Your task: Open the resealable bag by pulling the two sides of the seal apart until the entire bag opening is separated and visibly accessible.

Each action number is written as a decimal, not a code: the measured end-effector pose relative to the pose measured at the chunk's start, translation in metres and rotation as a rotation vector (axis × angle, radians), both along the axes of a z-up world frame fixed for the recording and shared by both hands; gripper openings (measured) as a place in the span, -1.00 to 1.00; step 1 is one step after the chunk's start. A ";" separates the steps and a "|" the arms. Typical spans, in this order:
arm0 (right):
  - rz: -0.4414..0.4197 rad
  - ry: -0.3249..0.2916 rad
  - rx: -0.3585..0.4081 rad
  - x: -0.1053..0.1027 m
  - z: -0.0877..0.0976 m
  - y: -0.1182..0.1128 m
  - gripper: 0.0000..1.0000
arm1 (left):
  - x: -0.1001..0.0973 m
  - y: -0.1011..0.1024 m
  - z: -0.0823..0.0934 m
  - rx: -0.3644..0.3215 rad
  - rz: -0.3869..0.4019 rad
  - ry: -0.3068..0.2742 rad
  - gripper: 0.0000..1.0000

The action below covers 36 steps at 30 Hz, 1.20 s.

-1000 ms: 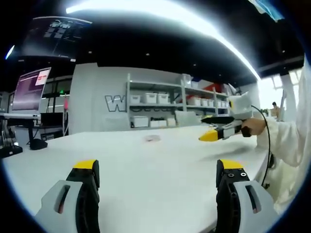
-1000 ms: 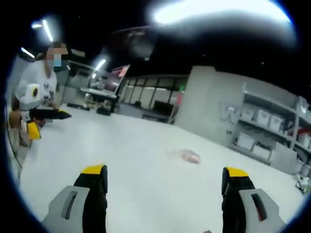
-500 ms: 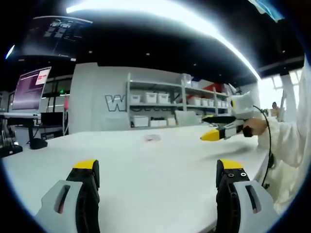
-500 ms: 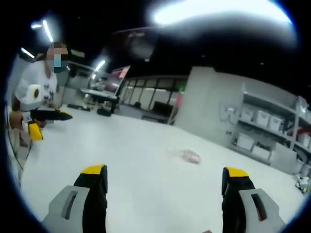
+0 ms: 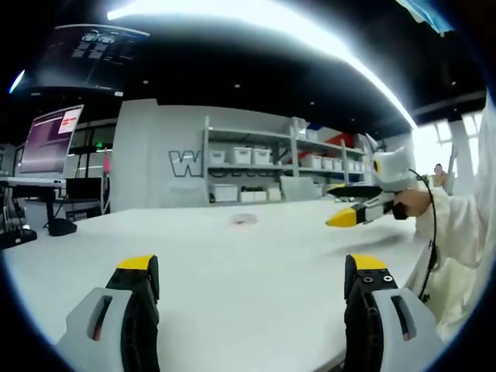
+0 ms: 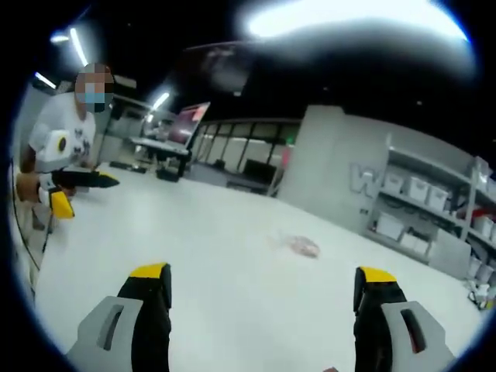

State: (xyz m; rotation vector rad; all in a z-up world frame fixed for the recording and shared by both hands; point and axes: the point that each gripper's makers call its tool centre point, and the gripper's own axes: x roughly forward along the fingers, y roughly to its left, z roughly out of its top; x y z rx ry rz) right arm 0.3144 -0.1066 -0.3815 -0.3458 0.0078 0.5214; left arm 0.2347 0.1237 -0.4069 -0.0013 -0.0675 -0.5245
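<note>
A small clear resealable bag (image 5: pixel 243 220) with pinkish contents lies flat far out on the white table (image 5: pixel 232 263); in the right gripper view the bag (image 6: pixel 301 246) sits mid-table. My left gripper (image 5: pixel 252 291) is open, its yellow-tipped jaws wide apart over the near table edge, well short of the bag. My right gripper (image 6: pixel 263 291) is open too, empty, also far from the bag. The right gripper (image 5: pixel 358 213) comes in from the right in the left gripper view, held by a hand. The left gripper (image 6: pixel 74 190) appears at the left in the right gripper view.
The person in white stands at the table's side (image 6: pixel 62 124). Shelves with white bins (image 5: pixel 263 167) line the far wall. A monitor (image 5: pixel 50 143) and a stand sit at the far left. The table's near edge runs just under both grippers.
The right gripper has drifted slightly right and tilted downward in the left gripper view; the right gripper view has swung a little. The bag lies unmoved.
</note>
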 end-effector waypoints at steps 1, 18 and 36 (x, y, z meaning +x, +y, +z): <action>-0.001 -0.001 0.003 -0.001 0.001 0.000 0.99 | 0.000 0.000 0.000 -0.001 -0.001 0.000 0.97; -0.017 -0.012 0.016 -0.011 0.001 -0.005 0.99 | 0.001 -0.001 0.000 -0.004 0.000 0.001 0.96; -0.059 -0.019 0.015 -0.026 -0.002 -0.018 0.99 | 0.003 -0.001 0.000 -0.004 -0.004 0.004 0.95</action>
